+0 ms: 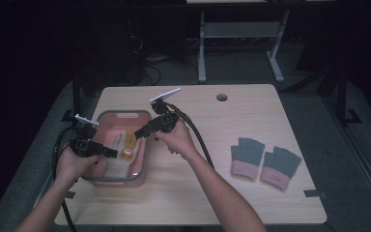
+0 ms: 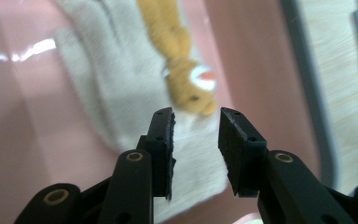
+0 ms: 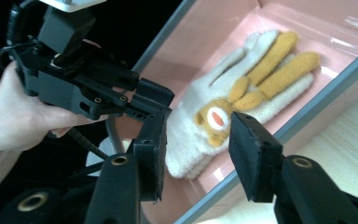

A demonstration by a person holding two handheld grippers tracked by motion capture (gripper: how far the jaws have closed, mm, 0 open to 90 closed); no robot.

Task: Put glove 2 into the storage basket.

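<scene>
Clearly the cream glove (image 3: 214, 116) with its little orange bear (image 3: 213, 122) is soft, light knit: it will sag and fold wherever I lift it, it cannot break, and it should not slip, since the fuzzy pile catches on rubber pads. It lies flat on the floor of the pink bin (image 1: 140, 166), at the left of the surface, bear side up. I judge the cuff end, the thick doubled edge nearest my left fingers (image 2: 164, 135), the best place to pinch, because a bite there gathers both layers (a grab on the bear alone would likely just tug the sewn-on toy). My left gripper (image 2: 196, 122) reaches into the bin from its left rim, aimed low across the fabric, its fingers a narrow gap apart with nothing pressed between them, just above the cloth. My right gripper (image 3: 199, 149) hangs over the bin's right rim, tilted down toward the glove, fingers released and holding nothing. A grey and pink pair of gloves (image 1: 264, 162) lies well apart on the right of the surface.
</scene>
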